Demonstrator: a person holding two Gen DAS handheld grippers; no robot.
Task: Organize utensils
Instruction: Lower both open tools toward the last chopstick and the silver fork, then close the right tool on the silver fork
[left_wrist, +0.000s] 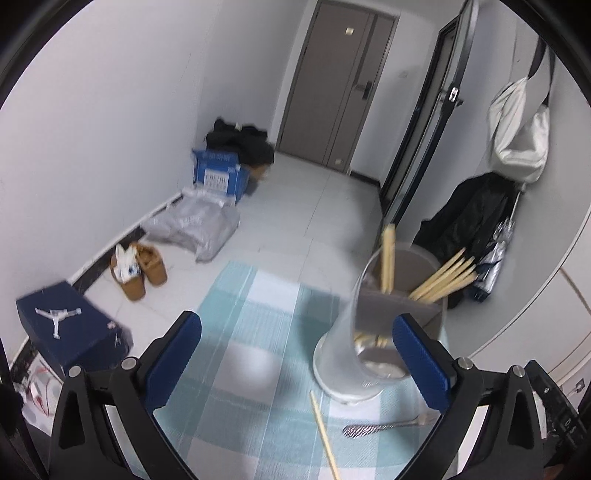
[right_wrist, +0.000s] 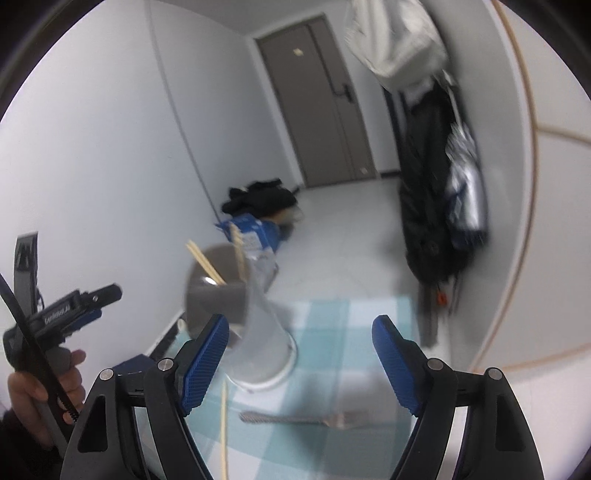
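Above the checked cloth (left_wrist: 258, 369), both grippers tilt downward with jaws spread and nothing between them. Left gripper (left_wrist: 295, 365) hangs just left of the holder (left_wrist: 373, 332), which stands on the cloth with chopsticks (left_wrist: 439, 284) inside. One loose chopstick (right_wrist: 223, 428) and a fork (right_wrist: 306, 419) lie before the right gripper (right_wrist: 301, 362). At the right view's left edge, a hand (right_wrist: 44, 380) grips the left gripper's handle.

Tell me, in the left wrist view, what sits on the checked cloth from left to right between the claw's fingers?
Loose chopstick → utensil holder with chopsticks standing in it; the fork lies in front of the holder, its handle pointing left.
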